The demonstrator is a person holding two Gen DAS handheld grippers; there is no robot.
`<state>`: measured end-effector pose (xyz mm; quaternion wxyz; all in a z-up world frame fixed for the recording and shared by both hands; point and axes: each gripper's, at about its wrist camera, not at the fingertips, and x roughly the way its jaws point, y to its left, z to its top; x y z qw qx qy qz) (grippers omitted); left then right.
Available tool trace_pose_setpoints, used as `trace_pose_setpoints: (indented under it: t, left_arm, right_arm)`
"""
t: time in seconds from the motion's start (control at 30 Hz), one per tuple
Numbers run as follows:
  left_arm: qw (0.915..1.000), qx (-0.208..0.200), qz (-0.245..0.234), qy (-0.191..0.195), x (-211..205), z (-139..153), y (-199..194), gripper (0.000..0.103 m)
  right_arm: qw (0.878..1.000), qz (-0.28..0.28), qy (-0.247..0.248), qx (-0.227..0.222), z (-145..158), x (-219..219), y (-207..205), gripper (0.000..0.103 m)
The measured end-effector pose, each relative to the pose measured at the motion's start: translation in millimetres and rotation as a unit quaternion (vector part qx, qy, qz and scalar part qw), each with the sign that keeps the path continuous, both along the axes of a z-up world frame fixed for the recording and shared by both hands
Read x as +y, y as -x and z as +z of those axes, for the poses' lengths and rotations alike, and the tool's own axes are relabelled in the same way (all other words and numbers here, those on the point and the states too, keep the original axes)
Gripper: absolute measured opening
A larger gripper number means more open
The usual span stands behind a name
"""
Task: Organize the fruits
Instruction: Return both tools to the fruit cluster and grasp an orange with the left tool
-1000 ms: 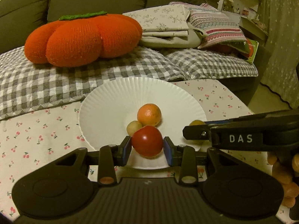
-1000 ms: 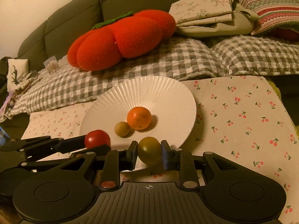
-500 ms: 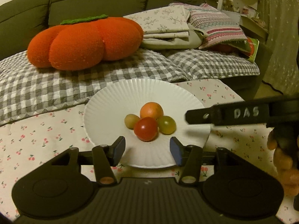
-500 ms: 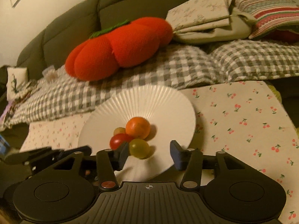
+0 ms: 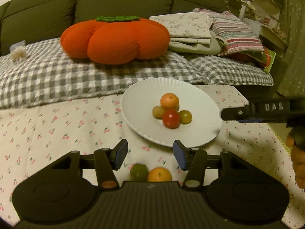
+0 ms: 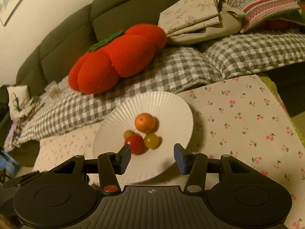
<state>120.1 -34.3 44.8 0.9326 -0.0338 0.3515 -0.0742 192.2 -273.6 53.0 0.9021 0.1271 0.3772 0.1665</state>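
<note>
Both grippers are spread wide with nothing between the pads. The left gripper (image 5: 150,153) hangs above the cherry-print cloth (image 5: 57,126), just short of the near rim of the white paper plate (image 5: 141,95), and right under its fingers you can see two loose fruits on the cloth: a green tomato (image 5: 138,172) and a small orange (image 5: 159,174), touching each other, half hidden by the gripper body. The right gripper (image 6: 152,159) sits over the near edge of the same plate (image 6: 171,103), its left pad (image 6: 125,155) overlapping the red tomato (image 6: 135,143) in the view, though I can't tell if it actually touches. In the left wrist view it also pokes in from the right side as a dark bar reading "DAS" (image 5: 263,110), near the plate's right rim. On the plate there's a tight little cluster: an orange (image 5: 169,101) at the back, the red tomato (image 5: 171,118) at the front, a yellowish-green tomato (image 5: 185,116) on its right and another pale green one (image 5: 157,111) on its left, all pretty much touching. Behind the cloth is a grey checked blanket (image 5: 57,76) with a big orange pumpkin-shaped cushion (image 5: 116,40) on it, folded linens (image 5: 190,30) beside that, and a dark green sofa (image 5: 57,13) at the back.
</note>
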Motion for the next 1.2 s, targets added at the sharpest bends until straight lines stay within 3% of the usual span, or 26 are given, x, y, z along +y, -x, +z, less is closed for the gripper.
trace_pose_setpoints:
  t: [0.17,0.37,0.57,0.8,0.9,1.07,1.2]
  left_arm:
    - [0.9999,0.011,0.007,0.002,4,2,13,0.052]
    - [0.9996,0.023,0.019,0.001,8,7,31,0.052]
    - [0.9990,0.039,0.021,-0.001,12,3,50,0.052]
    - [0.9984,0.054,-0.013,-0.006,3,-13,67,0.052]
    - [0.9983,0.050,-0.023,-0.020,-3,-19,67,0.051]
    - [0.9985,0.044,-0.033,-0.007,-4,-22,62,0.050]
    - [0.9979,0.024,-0.055,-0.026,-16,-26,53,0.049]
  right_arm:
    - [0.996,-0.028,0.079,-0.019,6,10,27,0.050]
    - [0.999,-0.018,0.030,0.003,12,-2,48,0.050]
    - [0.999,-0.001,0.036,0.003,13,6,57,0.050]
    - [0.999,0.020,0.036,0.018,6,14,59,0.050]
    - [0.998,0.038,0.034,0.028,2,19,61,0.050]
    - [0.996,0.068,0.040,0.050,-8,30,64,0.050]
    - [0.994,0.069,0.042,0.066,-16,32,62,0.050]
